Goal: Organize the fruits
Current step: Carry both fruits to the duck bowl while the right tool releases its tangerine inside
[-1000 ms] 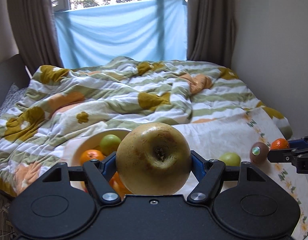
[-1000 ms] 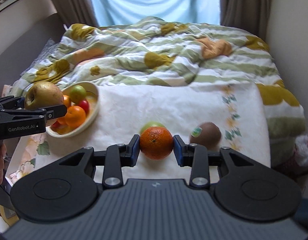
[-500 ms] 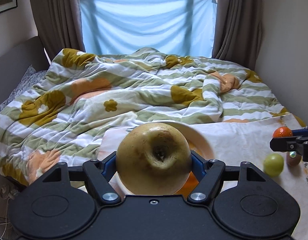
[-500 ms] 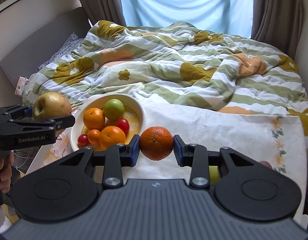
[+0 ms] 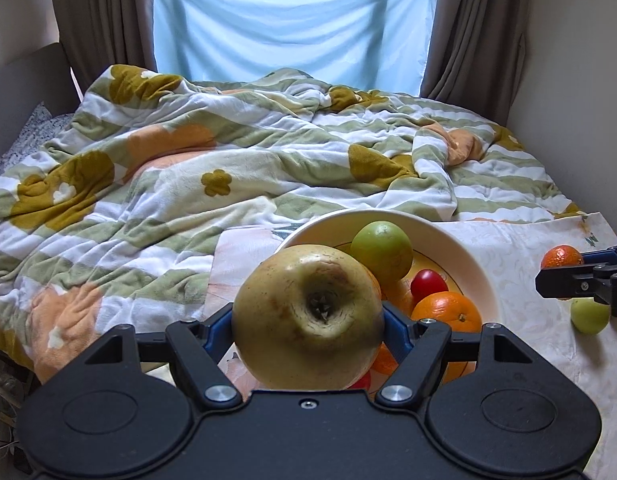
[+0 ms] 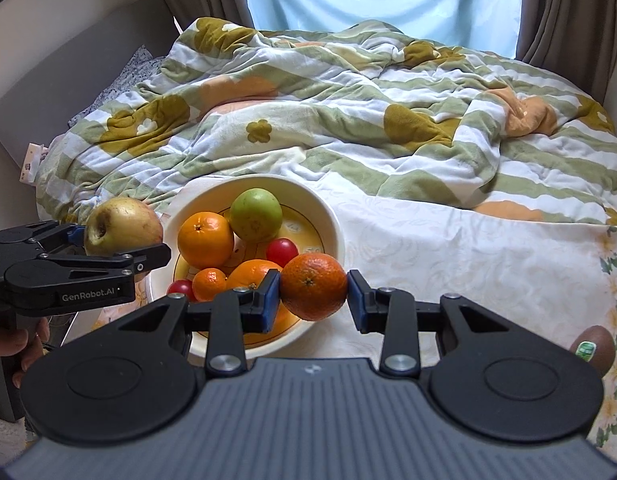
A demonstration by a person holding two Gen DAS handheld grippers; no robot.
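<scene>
Here, bed (image 6: 388, 120) with striped blanket, white cloth (image 6: 468, 256), bowl (image 6: 332, 216) of fruit, left hand-held gripper (image 5: 308, 326) clamped on apple (image 5: 308, 320) beside bowl, right hand-held gripper (image 6: 313, 289) gripping orange (image 6: 313, 286) over bowl's rim, kiwi (image 6: 594, 344) on cloth.

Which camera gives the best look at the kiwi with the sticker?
The right wrist view. The kiwi lies at the lower right edge on the white cloth, its green sticker visible, though partly cut off by the gripper body. The left wrist view does not show it.
</scene>
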